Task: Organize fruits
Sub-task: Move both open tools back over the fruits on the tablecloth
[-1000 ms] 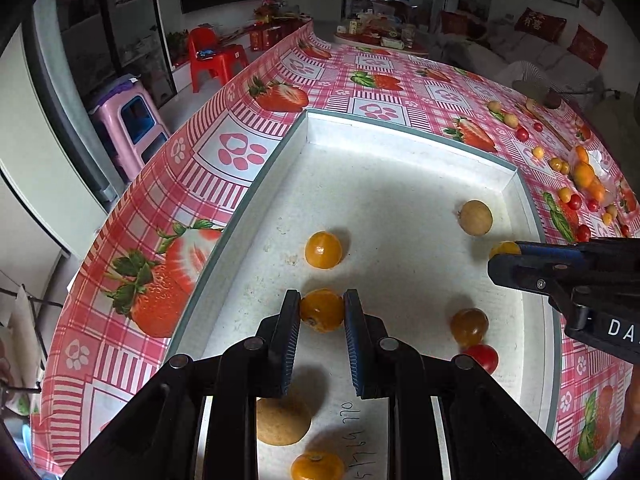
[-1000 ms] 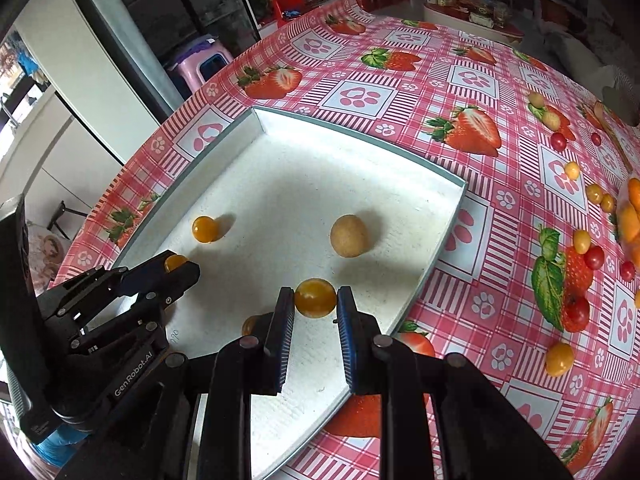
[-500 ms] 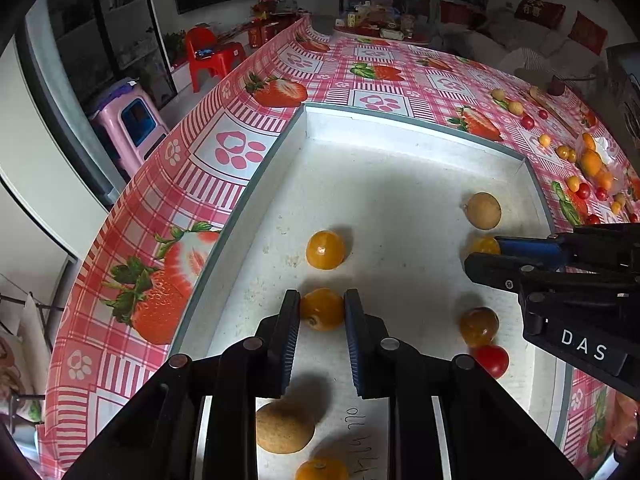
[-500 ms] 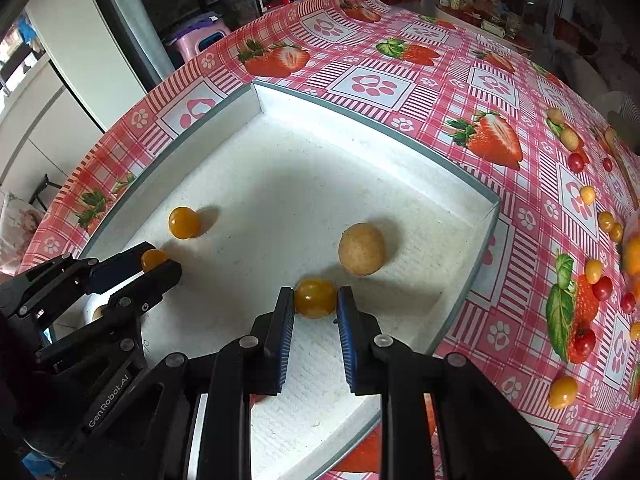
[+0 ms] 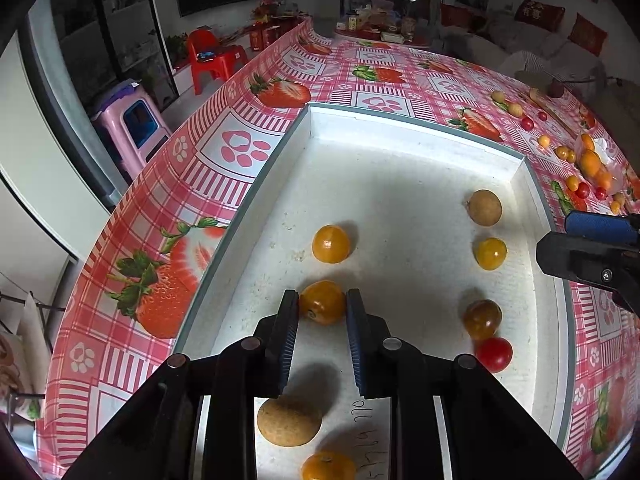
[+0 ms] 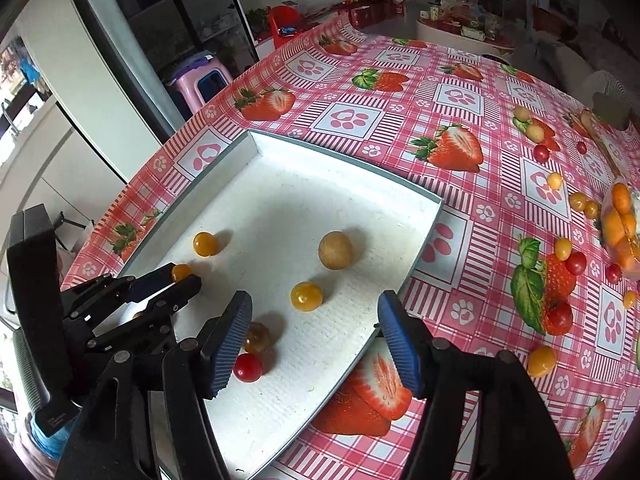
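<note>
From the left wrist view, a shallow rectangular white tray [image 5: 400, 128] with a grainy, foam-like floor and a thin grey rim lies on a glossy pink checked tablecloth [image 5: 248, 152] printed with strawberries and paw marks. The tray's long axis runs away from the camera toward the far end of the table. The left gripper [image 5: 322, 312] hangs low over the tray's near half, its ribbed blue pads either side of a smooth round orange tomato [image 5: 323, 302]; its jaws are opening, and a thin gap shows at the right pad. Just beyond that fruit sits another glossy orange tomato [image 5: 331, 243]. Toward the tray's right wall lie a matte tan longan [image 5: 485, 207], a yellow tomato [image 5: 491, 253], a brownish tomato [image 5: 482, 319] and a small red tomato [image 5: 494, 354], the last two touching. At the tray's near edge rest a rough tan fruit [image 5: 289, 420] and one more orange fruit [image 5: 328, 466].

From the right wrist view, the right gripper [image 6: 316, 336] stands above the tray's [image 6: 348, 160] near right side, its jaws opening wide with nothing between the pads. The yellow tomato [image 6: 306, 296] lies free on the tray floor just ahead of them. Loose small fruits [image 6: 576, 202] are scattered on the cloth well right of the tray.
</note>
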### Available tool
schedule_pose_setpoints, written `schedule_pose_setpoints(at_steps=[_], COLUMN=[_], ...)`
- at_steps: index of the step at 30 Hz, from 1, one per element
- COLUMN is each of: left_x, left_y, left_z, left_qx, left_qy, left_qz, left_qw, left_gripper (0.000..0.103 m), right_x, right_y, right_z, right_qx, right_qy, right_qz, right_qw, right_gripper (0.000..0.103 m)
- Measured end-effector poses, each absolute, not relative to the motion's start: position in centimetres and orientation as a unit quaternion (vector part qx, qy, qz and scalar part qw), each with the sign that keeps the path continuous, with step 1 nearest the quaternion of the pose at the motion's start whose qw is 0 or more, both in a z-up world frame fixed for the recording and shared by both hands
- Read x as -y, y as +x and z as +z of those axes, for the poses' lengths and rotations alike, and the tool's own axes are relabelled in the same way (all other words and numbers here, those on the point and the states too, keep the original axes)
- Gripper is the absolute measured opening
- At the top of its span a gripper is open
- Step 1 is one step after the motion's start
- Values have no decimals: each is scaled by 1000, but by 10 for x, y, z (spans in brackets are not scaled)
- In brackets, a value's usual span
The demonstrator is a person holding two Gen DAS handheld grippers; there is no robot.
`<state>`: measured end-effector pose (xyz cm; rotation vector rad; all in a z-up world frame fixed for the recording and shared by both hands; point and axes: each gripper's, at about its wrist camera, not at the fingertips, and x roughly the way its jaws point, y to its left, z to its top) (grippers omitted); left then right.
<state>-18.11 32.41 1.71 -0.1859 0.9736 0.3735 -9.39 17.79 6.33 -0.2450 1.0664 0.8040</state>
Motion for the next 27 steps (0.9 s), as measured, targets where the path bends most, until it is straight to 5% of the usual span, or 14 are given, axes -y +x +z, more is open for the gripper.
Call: schedule_pose_setpoints(at_steps=[1, 2, 27], left_x=[-325, -326, -203], left_y=[-183, -187, -171], left_z=[18, 21, 83], left_qx=[-460, -448, -408], left_qy=[-92, -97, -31], left_qz=[181, 184, 79], left_qw=[864, 870, 909], left_gripper=[80, 85, 86], right_x=[-175, -171, -1], right_y=[-95, -96, -83], right_z=[64, 66, 43], right_qx=[-492, -492, -516], right_qy=[-110, -105, -11], right_qz=[372, 372, 262], right_qw=[779, 780, 816], right_gripper=[70, 70, 79])
